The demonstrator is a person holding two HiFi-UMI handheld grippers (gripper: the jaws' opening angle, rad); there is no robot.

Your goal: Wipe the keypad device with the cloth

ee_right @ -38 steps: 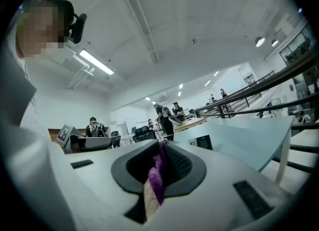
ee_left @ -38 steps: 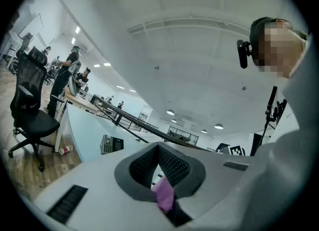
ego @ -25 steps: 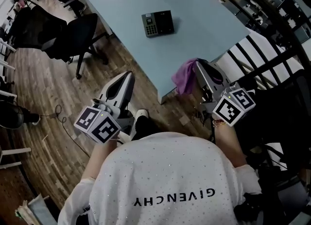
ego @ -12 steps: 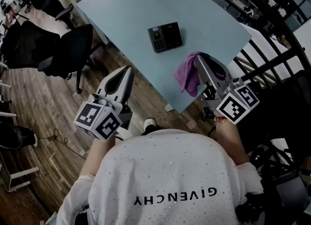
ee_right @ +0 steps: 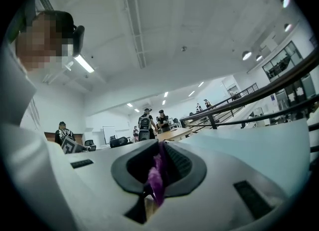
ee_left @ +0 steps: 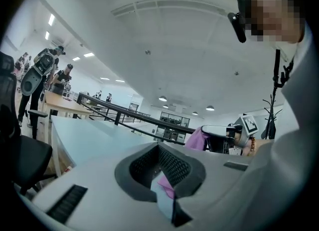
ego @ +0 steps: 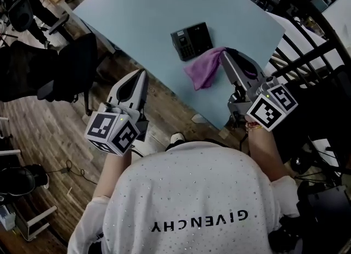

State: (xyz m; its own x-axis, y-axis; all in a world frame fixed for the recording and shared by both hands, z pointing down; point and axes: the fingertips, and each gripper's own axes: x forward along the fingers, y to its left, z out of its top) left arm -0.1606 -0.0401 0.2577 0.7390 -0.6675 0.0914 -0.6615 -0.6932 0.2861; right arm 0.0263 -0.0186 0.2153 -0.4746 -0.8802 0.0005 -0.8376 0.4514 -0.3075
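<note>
Since right gripper point(ego: 224, 55) pinches just one edge of crumpled purple fabric cloth point(ego: 203, 69), rest dangles loose just beside black rectangular keypad device point(ego: 192, 40), on its near side.

Risk imo: floppy bunch shoves light-looking device across pale blue table point(ego: 137, 11) instead of wiping it, as nothing pins it down.

Left gripper point(ego: 142, 74) hangs well short of device, off table edge, jaws pressed together, apparently holding nothing.

Cloth could also slip from that thin pinch.
</note>
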